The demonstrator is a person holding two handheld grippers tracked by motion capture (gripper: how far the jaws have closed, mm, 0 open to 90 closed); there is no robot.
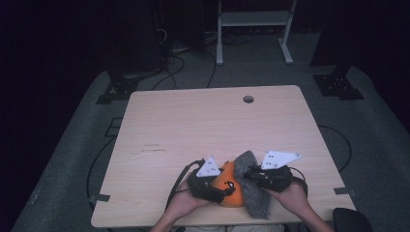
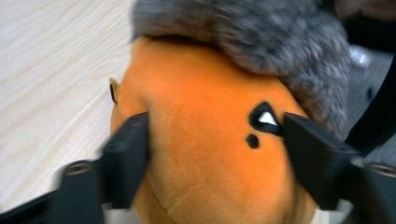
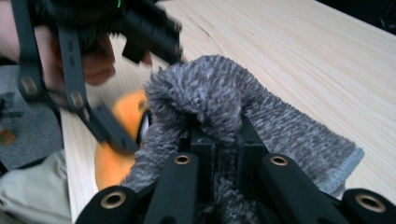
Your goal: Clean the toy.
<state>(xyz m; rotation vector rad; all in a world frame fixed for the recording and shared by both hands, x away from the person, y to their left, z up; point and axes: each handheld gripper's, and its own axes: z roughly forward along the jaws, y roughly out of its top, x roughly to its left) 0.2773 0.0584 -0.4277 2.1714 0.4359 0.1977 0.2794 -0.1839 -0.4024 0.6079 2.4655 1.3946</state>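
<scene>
An orange plush toy [image 1: 230, 187] with black eye marks lies near the table's front edge. A grey fuzzy sock [image 1: 255, 191] drapes over its right side. In the left gripper view the plush toy [image 2: 201, 93] bulges between the jaws of my left gripper [image 2: 215, 144], and both jaws rest against its sides. The grey sock [image 2: 261, 32] covers the toy's top. My right gripper [image 3: 219, 130] is shut on a bunched fold of the sock [image 3: 289, 126], beside the orange toy [image 3: 126, 109]. In the high view the left gripper [image 1: 220, 189] and the right gripper [image 1: 251, 175] face each other.
The light wooden table [image 1: 193, 121] has a round cable hole [image 1: 248, 99] at the back. Behind it on the grey carpet stand a white frame [image 1: 254, 29], black stand bases [image 1: 116, 89] and loose cables. A person's hands come in at the front edge.
</scene>
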